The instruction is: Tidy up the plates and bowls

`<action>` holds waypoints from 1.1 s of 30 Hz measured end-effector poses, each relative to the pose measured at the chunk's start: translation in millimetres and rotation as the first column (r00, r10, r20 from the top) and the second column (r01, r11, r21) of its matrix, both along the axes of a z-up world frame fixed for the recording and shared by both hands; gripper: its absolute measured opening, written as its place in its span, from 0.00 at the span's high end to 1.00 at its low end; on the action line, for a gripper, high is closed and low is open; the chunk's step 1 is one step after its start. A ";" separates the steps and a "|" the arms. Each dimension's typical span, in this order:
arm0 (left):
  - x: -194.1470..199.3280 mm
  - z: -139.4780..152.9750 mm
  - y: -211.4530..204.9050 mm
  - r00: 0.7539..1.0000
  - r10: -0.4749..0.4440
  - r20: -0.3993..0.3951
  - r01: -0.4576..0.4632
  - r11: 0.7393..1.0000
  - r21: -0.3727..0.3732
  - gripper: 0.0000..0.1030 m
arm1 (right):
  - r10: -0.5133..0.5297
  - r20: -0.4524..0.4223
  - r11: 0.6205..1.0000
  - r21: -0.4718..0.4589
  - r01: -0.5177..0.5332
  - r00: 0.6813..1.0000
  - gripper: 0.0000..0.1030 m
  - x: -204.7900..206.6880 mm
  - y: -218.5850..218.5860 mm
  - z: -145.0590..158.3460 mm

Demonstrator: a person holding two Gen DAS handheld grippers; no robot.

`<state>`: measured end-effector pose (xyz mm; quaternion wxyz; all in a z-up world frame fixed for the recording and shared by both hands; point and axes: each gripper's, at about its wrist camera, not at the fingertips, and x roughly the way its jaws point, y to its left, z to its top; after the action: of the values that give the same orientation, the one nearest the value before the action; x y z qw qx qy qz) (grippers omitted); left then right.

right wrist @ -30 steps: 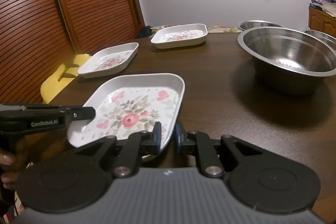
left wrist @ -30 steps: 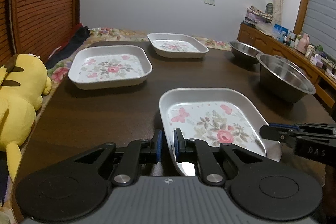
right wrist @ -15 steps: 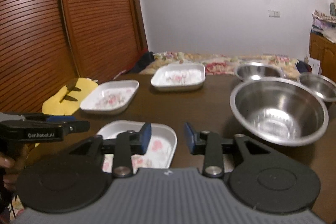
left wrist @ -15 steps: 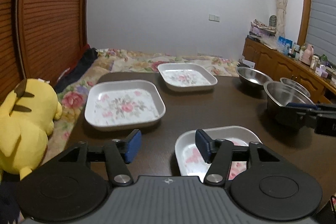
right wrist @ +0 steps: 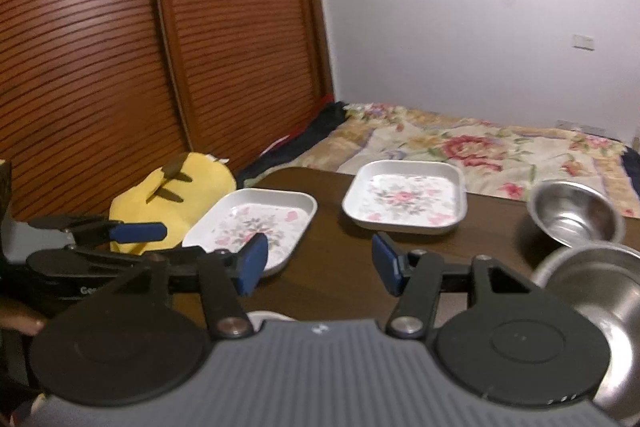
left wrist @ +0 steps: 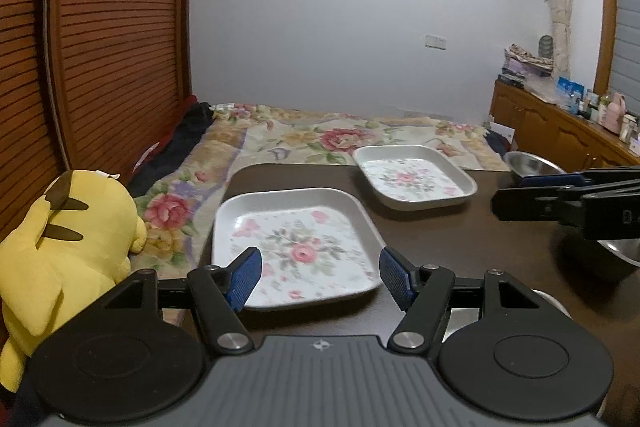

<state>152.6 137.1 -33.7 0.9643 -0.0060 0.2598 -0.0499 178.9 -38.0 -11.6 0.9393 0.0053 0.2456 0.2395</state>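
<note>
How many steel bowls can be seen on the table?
2 in the right wrist view: a small bowl at the far right and a big bowl nearer, partly hidden by the tool. More may be hidden.

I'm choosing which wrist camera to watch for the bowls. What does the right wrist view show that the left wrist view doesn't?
Only the right wrist view shows the large steel bowl's inside and the small steel bowl whole. Only the left wrist view shows the wooden sideboard with bottles. Both show the near floral plate, the far floral plate, the yellow plush and open grippers.
</note>
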 end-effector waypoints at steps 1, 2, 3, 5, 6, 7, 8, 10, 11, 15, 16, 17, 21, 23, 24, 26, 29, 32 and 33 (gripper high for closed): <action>4.0 -0.9 4.1 1.000 0.004 -0.002 -0.004 1.000 0.003 0.34 | 0.007 -0.008 1.000 -0.004 -0.007 1.000 0.43 6.0 5.4 -0.8; 8.8 -2.2 8.9 1.000 0.006 -0.006 -0.006 1.000 0.005 0.34 | 0.015 -0.020 1.000 -0.005 -0.015 1.000 0.43 13.3 11.3 -2.4; 13.9 -3.6 13.8 1.000 0.007 -0.013 -0.007 1.000 0.005 0.36 | 0.023 -0.031 1.000 -0.002 -0.023 0.999 0.43 17.8 14.6 -3.2; 24.7 -6.3 24.1 1.000 0.015 -0.023 -0.015 1.000 0.004 0.44 | 0.044 -0.065 0.999 0.004 -0.044 0.997 0.43 31.2 25.2 -6.5; 30.1 -8.0 29.4 0.999 0.019 -0.029 -0.019 1.000 0.002 0.47 | 0.052 -0.080 0.999 0.002 -0.052 0.995 0.43 37.7 30.5 -8.3; 34.4 -9.4 34.8 0.999 0.022 -0.033 -0.023 1.000 -0.001 0.49 | 0.057 -0.092 0.998 -0.001 -0.057 0.994 0.44 42.2 34.5 -9.7; 39.6 -11.6 40.1 0.999 0.027 -0.037 -0.028 1.000 -0.005 0.49 | 0.061 -0.103 0.998 -0.005 -0.062 0.993 0.44 47.6 39.1 -11.8; 48.5 -16.8 48.1 0.998 0.034 -0.048 -0.034 0.999 -0.010 0.54 | 0.065 -0.128 0.998 -0.018 -0.068 0.990 0.46 59.9 48.5 -16.3; 53.2 -19.8 52.1 0.998 0.037 -0.056 -0.037 0.999 -0.014 0.55 | 0.066 -0.140 0.997 -0.024 -0.070 0.988 0.47 65.1 52.0 -18.5; 68.1 -31.5 62.0 0.996 0.036 -0.085 -0.039 0.999 -0.031 0.63 | 0.064 -0.182 0.996 -0.054 -0.075 0.981 0.55 85.1 65.6 -28.5; 70.8 -33.9 63.5 0.995 0.035 -0.090 -0.038 0.999 -0.033 0.65 | 0.062 -0.195 0.995 -0.061 -0.075 0.979 0.57 88.8 67.6 -31.8; 73.0 -36.3 64.5 0.995 0.034 -0.095 -0.037 0.999 -0.036 0.66 | 0.062 -0.206 0.995 -0.063 -0.076 0.977 0.59 91.8 69.1 -34.0; 78.3 -43.8 67.7 0.993 0.031 -0.112 -0.037 0.998 -0.050 0.70 | 0.057 -0.240 0.992 -0.093 -0.081 0.969 0.66 101.6 76.8 -44.0; 80.1 -45.6 68.3 0.993 0.027 -0.119 -0.034 0.998 -0.056 0.70 | 0.059 -0.249 0.991 -0.102 -0.087 0.967 0.68 103.8 79.2 -46.7; 80.6 -46.4 68.4 0.992 0.025 -0.121 -0.032 0.998 -0.057 0.71 | 0.059 -0.254 0.990 -0.106 -0.088 0.965 0.69 104.7 80.1 -47.9; 82.0 -47.4 68.4 0.992 0.023 -0.126 -0.030 0.998 -0.059 0.72 | 0.059 -0.265 0.990 -0.109 -0.091 0.962 0.69 107.2 80.9 -49.5; 82.7 -48.5 67.4 0.992 0.020 -0.128 -0.027 0.998 -0.056 0.74 | 0.060 -0.278 0.990 -0.109 -0.094 0.959 0.73 109.5 81.6 -52.0; 82.9 -48.8 67.1 0.991 0.021 -0.131 -0.028 0.998 -0.057 0.76 | 0.066 -0.288 0.989 -0.108 -0.101 0.955 0.74 109.8 83.0 -53.6; 82.8 -48.9 67.2 0.991 0.021 -0.130 -0.029 0.998 -0.057 0.76 | 0.067 -0.288 0.989 -0.107 -0.102 0.955 0.75 110.5 83.3 -54.3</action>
<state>235.5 204.3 -82.6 0.9454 -0.0409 0.3201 -0.0450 289.3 45.3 -65.8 0.8819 -0.0276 0.3915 0.2611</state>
